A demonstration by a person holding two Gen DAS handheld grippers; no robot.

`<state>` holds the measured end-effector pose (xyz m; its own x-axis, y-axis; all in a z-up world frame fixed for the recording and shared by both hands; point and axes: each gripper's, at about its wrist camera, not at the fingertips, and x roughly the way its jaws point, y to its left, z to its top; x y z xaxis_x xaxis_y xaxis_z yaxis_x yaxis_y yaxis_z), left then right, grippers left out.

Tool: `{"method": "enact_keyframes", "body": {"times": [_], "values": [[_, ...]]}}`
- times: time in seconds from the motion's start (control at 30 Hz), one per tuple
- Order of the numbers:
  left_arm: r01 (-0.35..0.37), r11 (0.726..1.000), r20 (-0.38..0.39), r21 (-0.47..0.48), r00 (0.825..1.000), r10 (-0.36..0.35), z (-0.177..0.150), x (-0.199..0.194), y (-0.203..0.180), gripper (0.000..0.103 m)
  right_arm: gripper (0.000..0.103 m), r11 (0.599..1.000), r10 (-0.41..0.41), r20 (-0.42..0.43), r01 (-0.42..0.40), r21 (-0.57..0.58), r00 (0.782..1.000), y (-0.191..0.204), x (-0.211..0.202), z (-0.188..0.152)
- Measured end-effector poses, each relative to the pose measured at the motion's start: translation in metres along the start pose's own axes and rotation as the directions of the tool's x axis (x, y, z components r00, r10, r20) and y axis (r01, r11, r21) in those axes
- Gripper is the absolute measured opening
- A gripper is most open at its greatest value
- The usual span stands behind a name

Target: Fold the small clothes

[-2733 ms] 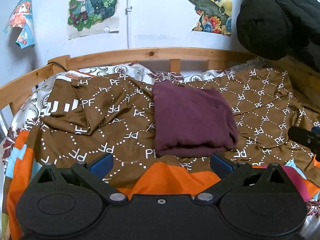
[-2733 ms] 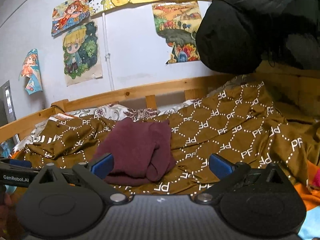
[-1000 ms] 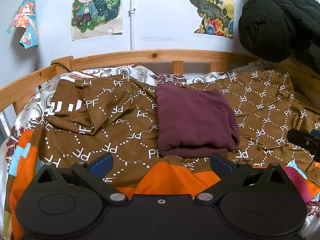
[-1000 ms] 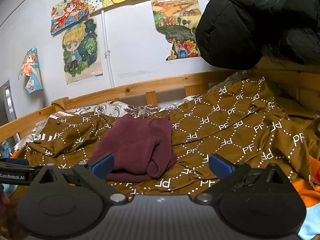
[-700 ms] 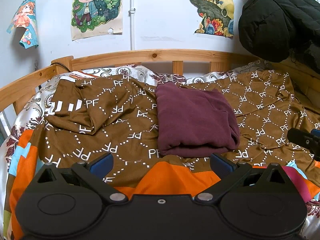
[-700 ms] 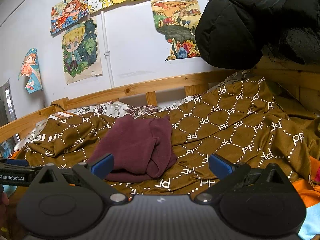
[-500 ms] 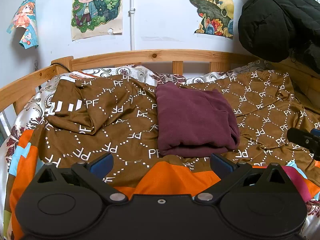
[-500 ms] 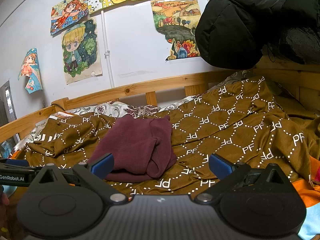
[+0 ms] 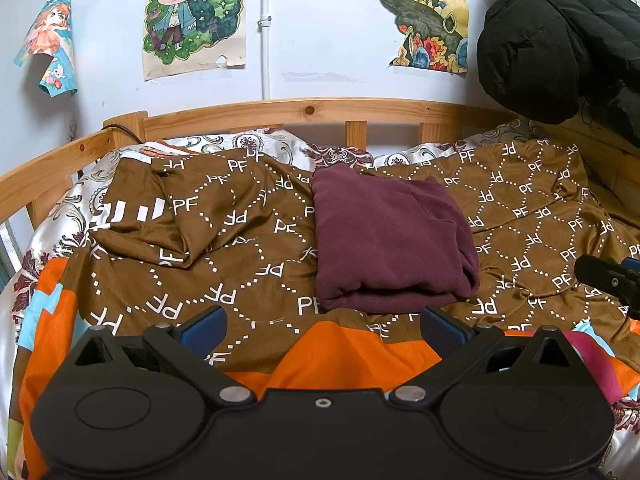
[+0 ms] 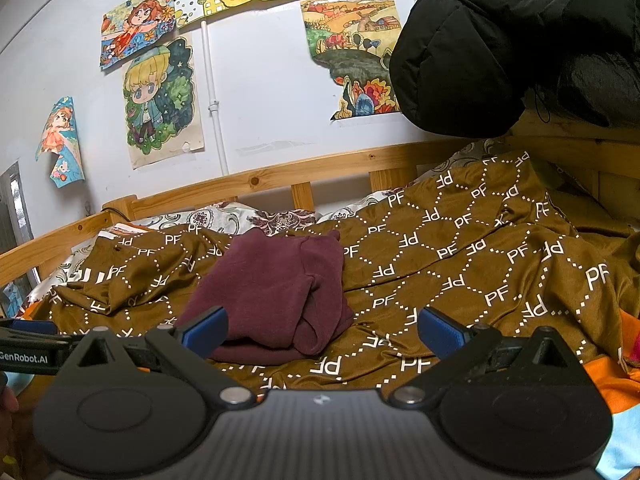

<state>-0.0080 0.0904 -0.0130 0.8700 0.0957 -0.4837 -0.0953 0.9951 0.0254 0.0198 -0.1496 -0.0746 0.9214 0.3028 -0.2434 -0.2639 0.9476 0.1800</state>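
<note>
A maroon garment [image 9: 388, 236] lies folded into a thick rectangle on the brown patterned bedspread [image 9: 224, 236]; it also shows in the right wrist view [image 10: 276, 292]. My left gripper [image 9: 322, 326] is open and empty, hovering just short of the garment's near edge. My right gripper [image 10: 322, 330] is open and empty, near the garment's front right side. The right gripper's tip shows at the right edge of the left wrist view [image 9: 608, 278]. The left gripper shows at the left edge of the right wrist view [image 10: 28, 354].
A wooden bed rail [image 9: 312, 114] runs along the far side below a wall with posters [image 9: 192, 16]. A black padded jacket [image 9: 560, 36] hangs at the upper right. An orange and blue blanket [image 9: 340, 356] lies under the bedspread's near edge.
Both grippers have drifted slightly since 2.7 s ago, so the bed sits a little lower in view. The garment has not moved. Nothing changed in the last second.
</note>
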Motion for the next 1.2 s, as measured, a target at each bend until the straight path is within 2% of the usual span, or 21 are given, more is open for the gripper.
{"method": "enact_keyframes", "body": {"times": [1.2], "values": [[-0.01, 1.0, -0.005, 0.0, 1.0, 0.01, -0.0026, 0.0005, 0.0013, 0.102, 0.103, 1.0, -0.005, 0.001, 0.005, 0.003, 1.0, 0.0021, 0.0004, -0.0022]]}}
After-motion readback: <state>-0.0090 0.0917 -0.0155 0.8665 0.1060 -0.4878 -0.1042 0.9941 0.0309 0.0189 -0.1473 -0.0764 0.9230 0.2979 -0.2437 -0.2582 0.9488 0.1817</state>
